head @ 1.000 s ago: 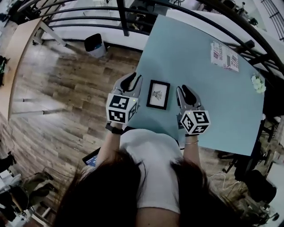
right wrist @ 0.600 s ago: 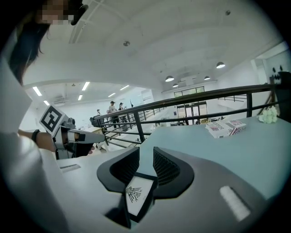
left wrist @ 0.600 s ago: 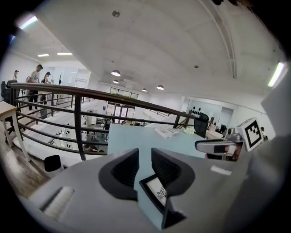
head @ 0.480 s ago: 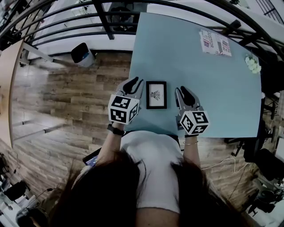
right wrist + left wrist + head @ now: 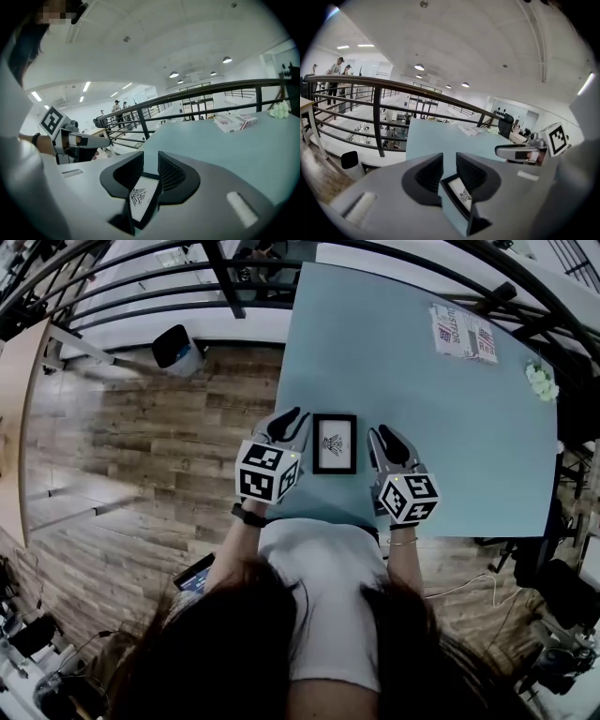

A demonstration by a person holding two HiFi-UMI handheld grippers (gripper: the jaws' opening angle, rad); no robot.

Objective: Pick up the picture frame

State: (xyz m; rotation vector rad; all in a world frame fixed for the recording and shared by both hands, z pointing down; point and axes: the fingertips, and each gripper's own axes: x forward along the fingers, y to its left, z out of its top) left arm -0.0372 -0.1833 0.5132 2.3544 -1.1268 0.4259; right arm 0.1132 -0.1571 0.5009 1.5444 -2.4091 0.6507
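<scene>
Presently, the small black-rimmed rectangular picture frame (image 5: 335, 443) lies flat on the pale blue worktop (image 5: 422, 409), close to its near left corner, long axis running near to far. The left gripper (image 5: 286, 418) stands just beside its left edge and the right gripper (image 5: 385, 439) just beside its right, about equally close. Both pairs of jaws stand apart, gripping nothing.
</scene>
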